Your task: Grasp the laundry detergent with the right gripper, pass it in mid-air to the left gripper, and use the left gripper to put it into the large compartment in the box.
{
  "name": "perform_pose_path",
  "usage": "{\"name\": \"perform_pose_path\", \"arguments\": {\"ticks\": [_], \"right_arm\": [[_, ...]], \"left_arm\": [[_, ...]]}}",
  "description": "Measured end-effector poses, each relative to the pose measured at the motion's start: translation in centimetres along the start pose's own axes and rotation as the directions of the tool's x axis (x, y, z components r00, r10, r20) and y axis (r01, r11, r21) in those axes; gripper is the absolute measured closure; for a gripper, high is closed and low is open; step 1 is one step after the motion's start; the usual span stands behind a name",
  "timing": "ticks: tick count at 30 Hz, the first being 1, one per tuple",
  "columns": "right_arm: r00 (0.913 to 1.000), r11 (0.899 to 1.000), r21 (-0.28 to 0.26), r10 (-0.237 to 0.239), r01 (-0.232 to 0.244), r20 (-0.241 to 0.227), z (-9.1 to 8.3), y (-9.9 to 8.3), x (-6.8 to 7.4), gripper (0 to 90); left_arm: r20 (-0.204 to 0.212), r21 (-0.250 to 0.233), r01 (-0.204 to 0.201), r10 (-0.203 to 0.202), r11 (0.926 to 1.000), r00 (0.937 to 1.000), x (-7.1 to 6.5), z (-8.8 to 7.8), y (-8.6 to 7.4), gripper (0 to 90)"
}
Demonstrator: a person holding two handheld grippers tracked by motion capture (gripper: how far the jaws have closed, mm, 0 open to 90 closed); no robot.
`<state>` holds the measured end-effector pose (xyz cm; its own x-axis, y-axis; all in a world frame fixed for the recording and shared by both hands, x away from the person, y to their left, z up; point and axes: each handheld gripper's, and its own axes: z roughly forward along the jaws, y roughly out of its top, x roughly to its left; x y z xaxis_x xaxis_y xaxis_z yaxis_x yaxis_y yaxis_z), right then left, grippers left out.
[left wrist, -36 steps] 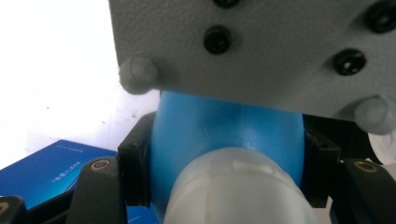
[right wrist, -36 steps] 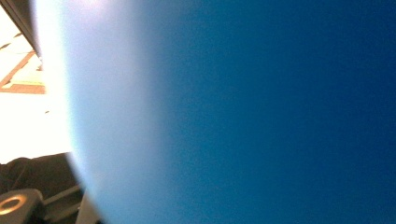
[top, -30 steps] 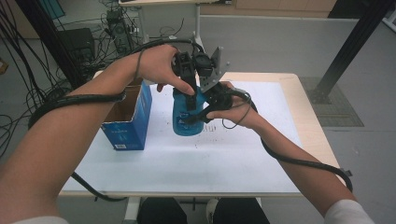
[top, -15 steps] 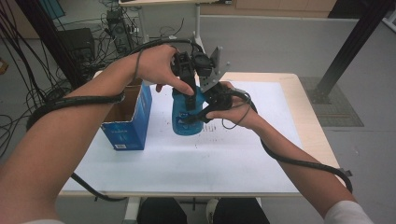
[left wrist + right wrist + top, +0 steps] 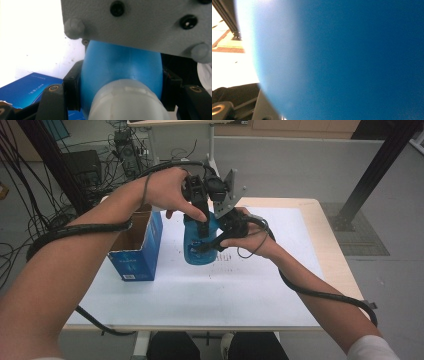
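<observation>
No real shift since a second ago: blue bottle (image 5: pixel 200 245) stays upright mid-surface. Left gripper (image 5: pixel 200 217) comes down from above, jaws clamped on the bottle's shoulders just below the white cap (image 5: pixel 125 100). Right gripper (image 5: pixel 220 237) presses its side; jaw state can't tell. Open blue box (image 5: pixel 135 247) just left, apart. White surface (image 5: pixel 200 295) bare toward near and right edges.

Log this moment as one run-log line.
left tongs: shut on blue bottle at its neck, under the white cap | right tongs: against bottle's side, grip unclear | bottle: upright on table | blue box: open, beside bottle
</observation>
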<state>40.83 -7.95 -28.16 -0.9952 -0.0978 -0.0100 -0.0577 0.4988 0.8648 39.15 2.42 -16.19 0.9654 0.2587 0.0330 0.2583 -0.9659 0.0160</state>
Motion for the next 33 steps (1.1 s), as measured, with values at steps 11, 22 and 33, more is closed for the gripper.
{"name": "perform_pose_path", "arguments": {"ticks": [11,22,33], "right_arm": [[1.0000,1.000,-0.024,0.000,0.000,0.000,-0.2,0.1,-0.1,40.0],[0.9997,0.999,-0.036,0.022,-0.023,-0.009,-0.5,-0.3,-0.1,33.6],[0.9983,0.999,-0.005,0.040,-0.039,0.042,-1.9,-1.3,0.1,18.6]], "left_arm": [[0.003,0.011,0.005,-0.005,0.9999,1.0000,0.0,0.1,0.1,37.1],[0.005,0.009,0.007,-0.007,0.9999,1.0000,0.1,0.1,0.2,37.2],[0.022,0.002,0.053,-0.053,0.9986,0.9983,0.8,-0.5,0.1,37.2]]}}
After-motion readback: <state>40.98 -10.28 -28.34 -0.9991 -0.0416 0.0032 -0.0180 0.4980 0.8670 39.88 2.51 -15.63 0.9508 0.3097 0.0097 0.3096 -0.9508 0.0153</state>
